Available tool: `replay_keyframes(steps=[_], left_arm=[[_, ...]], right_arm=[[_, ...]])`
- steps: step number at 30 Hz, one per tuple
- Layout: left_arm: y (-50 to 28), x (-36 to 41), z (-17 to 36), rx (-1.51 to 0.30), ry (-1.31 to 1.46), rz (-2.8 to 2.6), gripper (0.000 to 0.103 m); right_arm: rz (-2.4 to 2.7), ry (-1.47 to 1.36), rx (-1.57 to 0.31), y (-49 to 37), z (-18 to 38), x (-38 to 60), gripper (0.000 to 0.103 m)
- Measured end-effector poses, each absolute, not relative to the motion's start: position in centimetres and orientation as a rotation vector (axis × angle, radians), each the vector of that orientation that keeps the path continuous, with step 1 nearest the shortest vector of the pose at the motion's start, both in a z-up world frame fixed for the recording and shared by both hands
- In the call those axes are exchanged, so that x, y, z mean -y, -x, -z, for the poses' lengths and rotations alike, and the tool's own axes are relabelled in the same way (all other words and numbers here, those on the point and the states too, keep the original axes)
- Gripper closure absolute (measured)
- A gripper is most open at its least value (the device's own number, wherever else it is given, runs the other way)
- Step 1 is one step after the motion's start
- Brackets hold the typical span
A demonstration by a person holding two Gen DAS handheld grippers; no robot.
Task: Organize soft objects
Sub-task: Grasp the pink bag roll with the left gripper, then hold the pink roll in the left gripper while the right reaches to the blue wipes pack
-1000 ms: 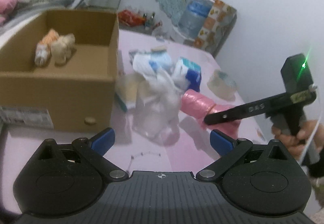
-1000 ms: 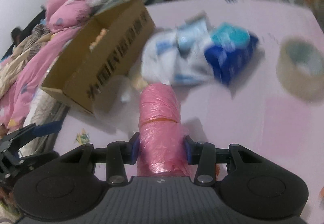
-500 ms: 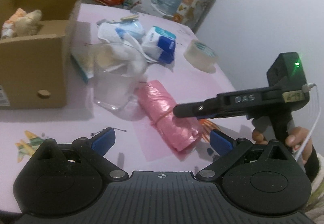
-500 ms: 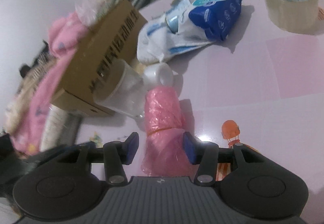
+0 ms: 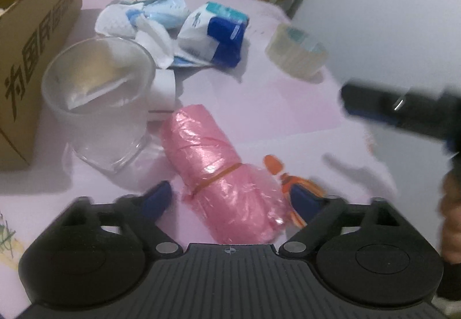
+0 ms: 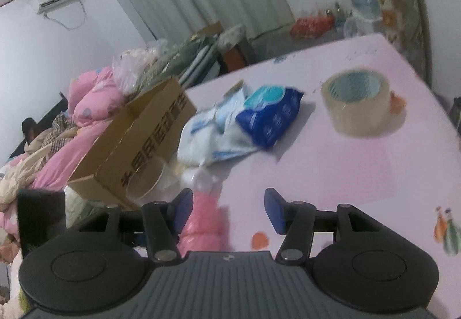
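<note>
My left gripper (image 5: 230, 198) just closing in around the pink roll (image 5: 222, 172), pads not yet pressing, my right gripper (image 6: 227, 206) just widening, nothing gripped, roll at its left pad, cup (image 5: 100, 100) at ten o'clock, box (image 5: 37, 39) beyond

The pink plastic roll (image 5: 219, 172), a soft cylinder of crinkled film bound near its middle by a thin orange rubber band (image 5: 216, 177), lay on its side on the pink tabletop (image 5: 288, 105). Its far end lay just beside the base of a clear plastic cup. The blue-and-white soft tissue pack (image 5: 214, 33) lay further back, resting against a heap of crumpled white-and-blue wrappers (image 5: 144, 19), well apart from the roll.
</note>
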State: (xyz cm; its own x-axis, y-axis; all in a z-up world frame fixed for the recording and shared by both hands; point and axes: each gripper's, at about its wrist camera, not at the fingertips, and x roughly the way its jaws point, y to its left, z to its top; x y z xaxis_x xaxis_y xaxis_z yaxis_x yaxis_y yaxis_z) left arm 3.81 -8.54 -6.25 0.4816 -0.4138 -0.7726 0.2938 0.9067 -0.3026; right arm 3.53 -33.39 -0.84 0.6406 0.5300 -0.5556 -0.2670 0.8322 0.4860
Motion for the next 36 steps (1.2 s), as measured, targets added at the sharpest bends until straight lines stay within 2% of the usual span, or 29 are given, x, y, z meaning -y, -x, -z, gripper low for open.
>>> replay_keyframes(steps=[8, 12, 15, 16, 20, 36], left_arm=[[-2.9, 9.5, 6.2, -0.936, 0.045, 0.379, 0.047], [-2.2, 9.2, 6.1, -0.939, 0.037, 0.380, 0.051], [-1.6, 8.8, 6.1, -0.943, 0.036, 0.380, 0.052], [-1.6, 8.8, 6.2, -0.944, 0.033, 0.380, 0.052], [-0.9, 7.8, 6.1, -0.949, 0.051, 0.374, 0.053], [-0.4, 6.3, 6.3, -0.942, 0.084, 0.394, 0.054]], right_arm=[[-0.486, -0.412, -0.746, -7.9, 1.4, 34.1, 0.054], [-0.491, -0.485, -0.784, -11.6, 2.4, 33.7, 0.053], [-0.472, -0.496, -0.806, -14.4, 3.2, 32.8, 0.051], [-0.459, -0.487, -0.812, -15.2, 3.5, 32.4, 0.046], [-0.404, -0.483, -0.841, -18.8, 4.5, 31.1, 0.037], [-0.310, -0.330, -0.892, -23.9, 6.2, 26.0, 0.035]])
